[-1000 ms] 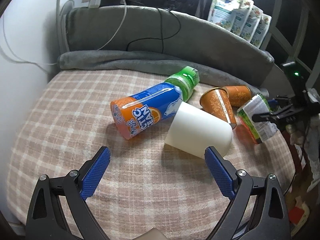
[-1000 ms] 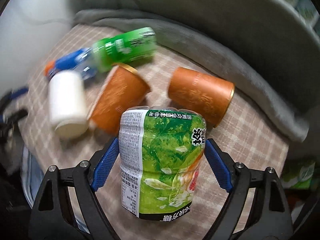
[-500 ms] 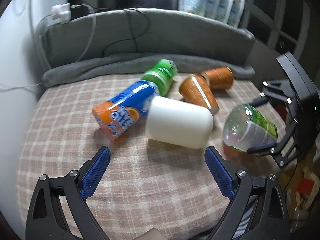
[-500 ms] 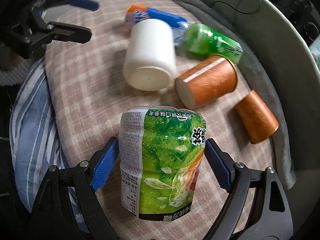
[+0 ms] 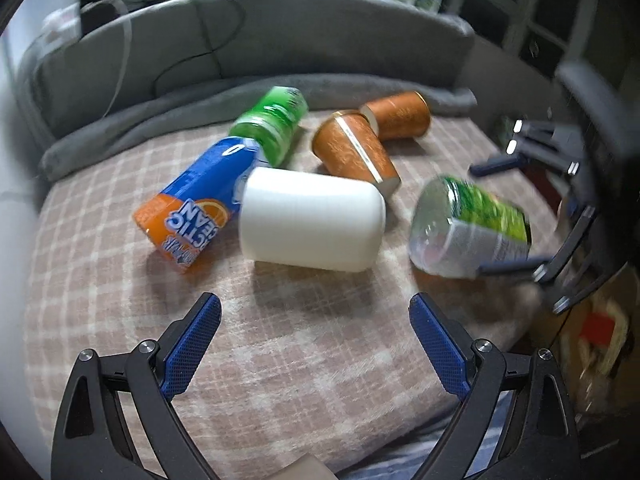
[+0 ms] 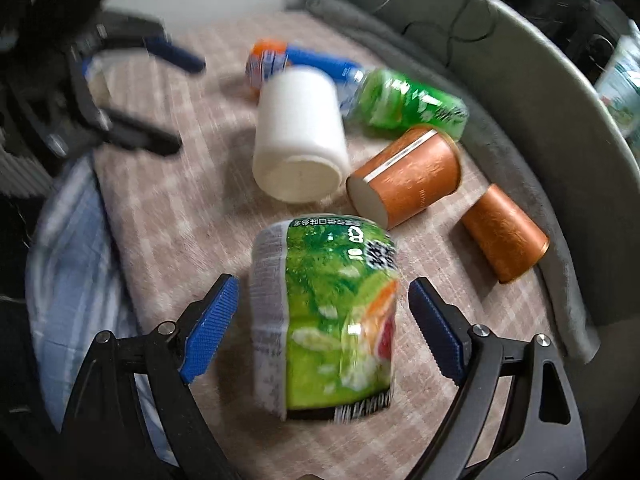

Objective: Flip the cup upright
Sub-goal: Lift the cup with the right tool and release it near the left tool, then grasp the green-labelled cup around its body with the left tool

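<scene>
Now that your right claw [image 6: 323,312] has sprung open around the green cup [image 6: 324,320], it looks released, still tilted, while your left claw [image 5: 315,346] gapes empty.

Surface: a bed-like pad covered by a pink-and-cream checked blanket [image 5: 304,352], bordered at the back by a rolled grey blanket [image 5: 168,120]. Lying on their sides on the checked blanket are seen a white cup [image 5: 312,224], an orange-and-blue bottle [image 5: 196,208] touching it, a green bottle [image 5: 272,128], and two brown paper cups [image 5: 354,150] [image 5: 398,116]. A striped sheet [image 6: 68,248] is exposed at the near edge.
</scene>
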Demonstrator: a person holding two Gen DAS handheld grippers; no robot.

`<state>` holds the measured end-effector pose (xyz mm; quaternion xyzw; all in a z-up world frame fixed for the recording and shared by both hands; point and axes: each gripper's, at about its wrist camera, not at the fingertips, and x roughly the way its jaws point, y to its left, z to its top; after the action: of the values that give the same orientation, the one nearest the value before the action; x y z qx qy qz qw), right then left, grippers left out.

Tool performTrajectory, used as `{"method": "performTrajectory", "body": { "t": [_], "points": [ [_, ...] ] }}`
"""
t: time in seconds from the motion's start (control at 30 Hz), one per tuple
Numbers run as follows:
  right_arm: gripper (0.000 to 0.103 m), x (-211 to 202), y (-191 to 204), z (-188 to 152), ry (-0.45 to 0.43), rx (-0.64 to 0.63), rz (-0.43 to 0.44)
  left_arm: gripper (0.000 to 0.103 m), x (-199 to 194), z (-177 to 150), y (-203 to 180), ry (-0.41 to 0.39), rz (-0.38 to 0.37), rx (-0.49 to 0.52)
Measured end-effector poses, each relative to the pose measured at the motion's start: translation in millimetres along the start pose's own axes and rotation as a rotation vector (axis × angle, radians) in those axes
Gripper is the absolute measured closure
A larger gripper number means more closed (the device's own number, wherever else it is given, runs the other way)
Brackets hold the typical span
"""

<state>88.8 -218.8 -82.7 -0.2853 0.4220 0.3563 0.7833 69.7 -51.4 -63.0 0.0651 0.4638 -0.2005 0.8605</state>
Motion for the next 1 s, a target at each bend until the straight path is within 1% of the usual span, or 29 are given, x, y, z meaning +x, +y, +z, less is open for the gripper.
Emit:
{"method": "performTrajectory", "body": {
  "t": [0.07,0.13,0.2,0.27,0.3,0.37,0.53,0.63,0.8,1.0],
  "points": [
    [0.014,-20,-4,-11,-0.069,0.073,-0.013,0.008,-2,2,-16,-0.010,0.030,0.123],
    [0.014,-36,-7,-22,-0.130,0.141,-0.018,0.008,-3,4,-38,-0.020,0.071,0.277],
    [0.014,-55,-11,-42,-0.201,0.247,-0.022,0.008,1,6,-58,-0.014,0.109,0.428],
    [0.014,-65,-16,-58,-0.240,0.324,-0.031,0.008,5,8,-77,0.005,0.119,0.565],
    [0.014,-71,-16,-71,-0.259,0.380,-0.043,0.008,6,9,-83,0.012,0.118,0.611],
    [0.014,-80,-17,-91,-0.279,0.452,-0.058,0.008,7,13,-100,0.025,0.098,0.736],
    [0.014,-90,-20,-130,-0.289,0.612,-0.087,0.008,5,29,-128,0.036,0.003,0.903],
    [0.014,-97,-20,-141,-0.291,0.656,-0.108,0.008,12,35,-150,0.055,-0.038,1.014],
    [0.014,-103,-21,-149,-0.295,0.685,-0.121,0.008,30,33,-179,0.086,-0.059,1.188],
    [0.014,-99,-22,-152,-0.291,0.698,-0.108,0.008,55,35,-188,0.145,-0.040,1.270]
  ]
}}
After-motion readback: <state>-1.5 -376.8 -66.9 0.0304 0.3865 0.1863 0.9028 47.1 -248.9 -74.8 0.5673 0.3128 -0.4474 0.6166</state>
